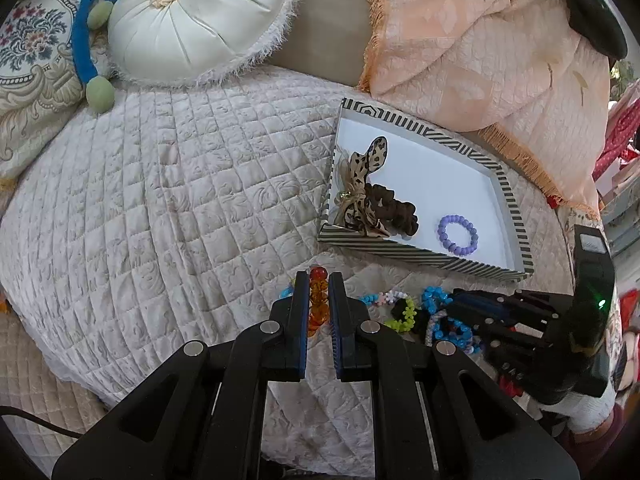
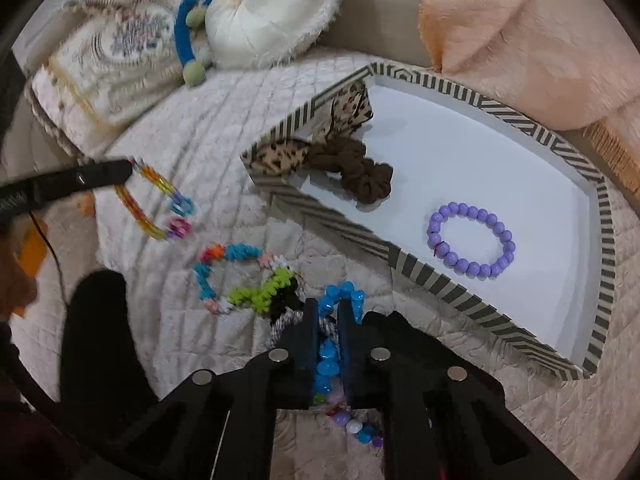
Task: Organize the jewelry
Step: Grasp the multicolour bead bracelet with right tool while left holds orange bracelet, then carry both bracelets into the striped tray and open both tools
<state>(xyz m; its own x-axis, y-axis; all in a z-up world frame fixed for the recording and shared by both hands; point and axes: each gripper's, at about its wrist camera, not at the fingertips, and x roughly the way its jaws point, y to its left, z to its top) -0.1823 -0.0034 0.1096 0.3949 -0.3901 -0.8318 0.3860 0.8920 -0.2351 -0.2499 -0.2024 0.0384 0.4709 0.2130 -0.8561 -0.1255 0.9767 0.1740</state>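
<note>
In the left wrist view my left gripper [image 1: 319, 282] is shut on an amber bead bracelet [image 1: 318, 304] just above the quilted cover. From the right wrist view the same gripper [image 2: 126, 170] shows at the left, with the bracelet's coloured loop [image 2: 152, 200] hanging from it. My right gripper [image 2: 328, 310] is shut on a blue bead bracelet [image 2: 340, 294] in the pile of bracelets. A striped tray [image 2: 348, 232] with a white floor holds a purple bead bracelet [image 2: 472, 240], a brown scrunchie [image 2: 356, 172] and a leopard bow [image 2: 348, 108].
A multicoloured bead bracelet [image 2: 236, 256] and a lime green one [image 2: 260, 290] lie loose in front of the tray. A white round cushion [image 1: 192, 20], a patterned pillow [image 1: 28, 64] and a peach blanket [image 1: 500, 52] sit behind on the quilted cover [image 1: 160, 180].
</note>
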